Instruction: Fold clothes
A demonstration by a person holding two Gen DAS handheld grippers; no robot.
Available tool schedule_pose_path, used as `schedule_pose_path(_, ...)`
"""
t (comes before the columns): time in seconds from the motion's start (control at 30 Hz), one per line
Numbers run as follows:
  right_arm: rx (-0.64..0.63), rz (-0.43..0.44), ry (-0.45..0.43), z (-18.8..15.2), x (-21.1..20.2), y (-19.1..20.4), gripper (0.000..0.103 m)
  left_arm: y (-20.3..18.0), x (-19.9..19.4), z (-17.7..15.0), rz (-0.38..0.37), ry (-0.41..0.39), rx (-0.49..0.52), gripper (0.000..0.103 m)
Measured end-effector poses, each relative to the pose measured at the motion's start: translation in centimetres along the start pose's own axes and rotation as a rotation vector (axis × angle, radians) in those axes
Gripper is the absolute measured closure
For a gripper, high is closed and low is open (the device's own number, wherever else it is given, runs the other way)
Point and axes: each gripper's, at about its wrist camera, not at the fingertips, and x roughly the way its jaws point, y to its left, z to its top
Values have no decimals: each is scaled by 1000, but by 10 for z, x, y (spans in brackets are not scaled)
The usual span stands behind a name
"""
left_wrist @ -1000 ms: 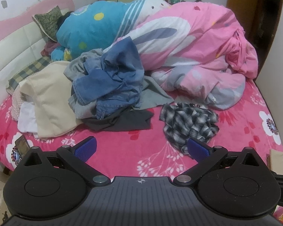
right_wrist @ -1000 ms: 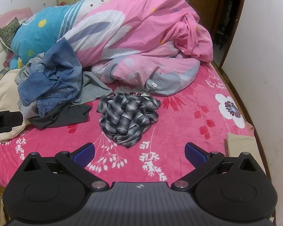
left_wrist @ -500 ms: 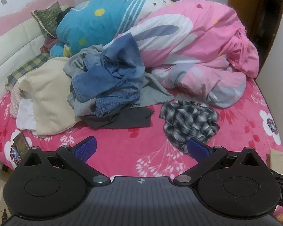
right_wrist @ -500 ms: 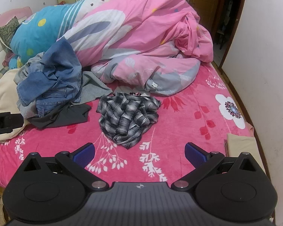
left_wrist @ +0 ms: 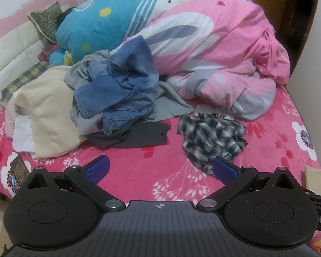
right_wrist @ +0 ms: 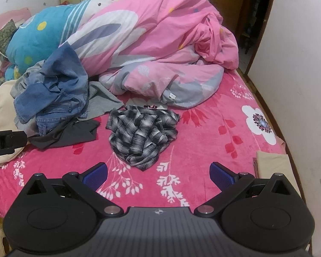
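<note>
I had both tools hovering over the bed w/ nothing folded yet. Left gripper [left_wrist: 159,169] and right gripper [right_wrist: 158,172] were spread wide, empty. Plaid shirt [right_wrist: 142,133] lay crumpled on the pink sheet [right_wrist: 203,150], just beside the jeans pile [right_wrist: 53,94]. Next, I figured: drop down, pinch two shirt edges, spread flat.

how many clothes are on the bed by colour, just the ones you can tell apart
blue denim: 1
grey top: 1
dark grey garment: 1
black and white plaid shirt: 1
cream garment: 1
white garment: 1
total: 6; more may lie hidden in the pile
</note>
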Motion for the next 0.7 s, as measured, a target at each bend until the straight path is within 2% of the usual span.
schedule_pose_path(0.23,76,-19,-7,-4,-1,2,0,11,12,3,-48,2,37,0)
schedule_pose_path(0.43,112,-61,-30,-25,-13,3,0,21,34,1,-140,24,77,0)
schedule_pose_path(0.53,102,-85,-5,-41,-17,3,0,21,50,-3,-193,44,90,0)
schedule_pose_path(0.7,93,-87,26,-47,-9,-15,0,17,75,-3,-186,81,67,0)
